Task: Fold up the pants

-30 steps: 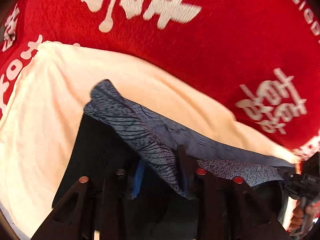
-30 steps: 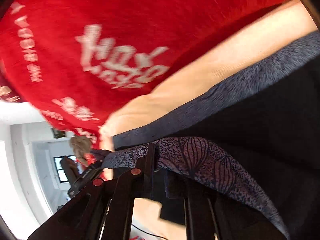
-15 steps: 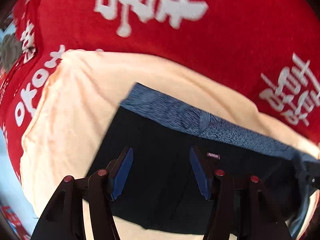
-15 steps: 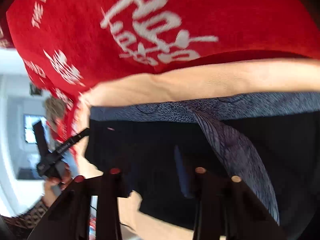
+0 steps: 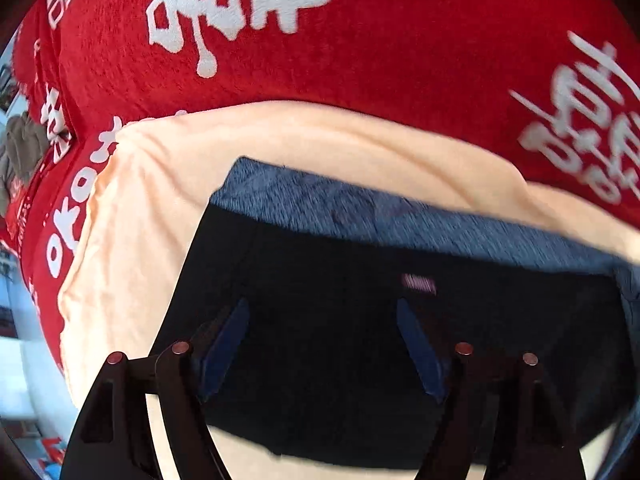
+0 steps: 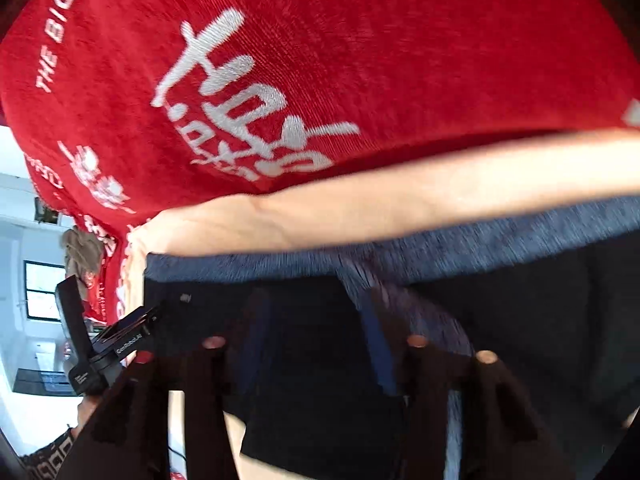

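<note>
Since a second ago both grippers have let go of the pants (image 5: 360,320): the patterned blue fabric they were pinching up is now lying flat, and the jaws that were clamped on it are standing apart.

In the left wrist view, the left gripper (image 5: 324,344) is hovering over the black part of the pants with its blue pads (image 5: 224,348) spread wide and nothing between them. A small label (image 5: 418,283) is showing on the black fabric just beyond the pads. The pants are lying folded on a peach cloth (image 5: 132,240), with a speckled blue band (image 5: 360,208) running along the far edge. The peach cloth is lying on a red blanket (image 5: 400,60) printed with white lettering, which is filling the space beyond it.

In the right wrist view, the right gripper (image 6: 316,344) is also hanging open over the pants (image 6: 312,400), and a strip of blue patterned fabric (image 6: 436,320) is running down past its right finger, partly hiding it. To the left of the pants, the left gripper (image 6: 104,344) is showing at the edge of the peach cloth (image 6: 360,216). Much of this view is blurred.
</note>
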The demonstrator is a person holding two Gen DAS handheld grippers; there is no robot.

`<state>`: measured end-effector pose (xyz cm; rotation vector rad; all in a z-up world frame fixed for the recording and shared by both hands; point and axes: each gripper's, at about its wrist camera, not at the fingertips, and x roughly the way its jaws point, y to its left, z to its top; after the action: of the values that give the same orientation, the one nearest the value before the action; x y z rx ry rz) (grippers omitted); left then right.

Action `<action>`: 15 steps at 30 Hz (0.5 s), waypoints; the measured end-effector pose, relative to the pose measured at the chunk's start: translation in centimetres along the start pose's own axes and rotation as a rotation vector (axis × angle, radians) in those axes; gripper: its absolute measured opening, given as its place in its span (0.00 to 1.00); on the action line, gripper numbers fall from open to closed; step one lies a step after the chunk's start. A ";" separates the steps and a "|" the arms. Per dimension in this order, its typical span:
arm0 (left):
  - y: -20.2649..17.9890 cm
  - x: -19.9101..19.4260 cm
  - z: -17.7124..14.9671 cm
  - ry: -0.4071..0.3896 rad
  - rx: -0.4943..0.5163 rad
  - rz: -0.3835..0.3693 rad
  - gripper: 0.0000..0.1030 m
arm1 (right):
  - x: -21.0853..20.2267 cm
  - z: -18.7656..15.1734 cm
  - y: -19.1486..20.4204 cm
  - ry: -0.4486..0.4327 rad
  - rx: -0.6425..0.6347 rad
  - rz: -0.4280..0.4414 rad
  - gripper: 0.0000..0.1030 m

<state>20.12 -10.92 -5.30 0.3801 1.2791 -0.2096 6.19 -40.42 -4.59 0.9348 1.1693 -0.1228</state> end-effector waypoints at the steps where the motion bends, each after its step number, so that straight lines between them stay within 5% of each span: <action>1: -0.6 -0.8 -1.1 0.003 0.037 0.004 0.75 | -0.9 -1.1 -0.5 0.007 0.012 0.010 0.58; 9: -6.7 -4.1 -8.1 0.109 0.180 -0.120 0.75 | -7.4 -11.9 -6.5 0.014 0.172 0.026 0.58; 15: -12.0 -6.5 -10.2 0.059 0.316 -0.200 0.75 | -13.2 -21.8 -13.1 -0.064 0.438 -0.100 0.58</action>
<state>4.90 -18.28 -3.45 0.5309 1.3449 -0.5776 -22.38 -38.75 -2.75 1.2449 1.1507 -0.5017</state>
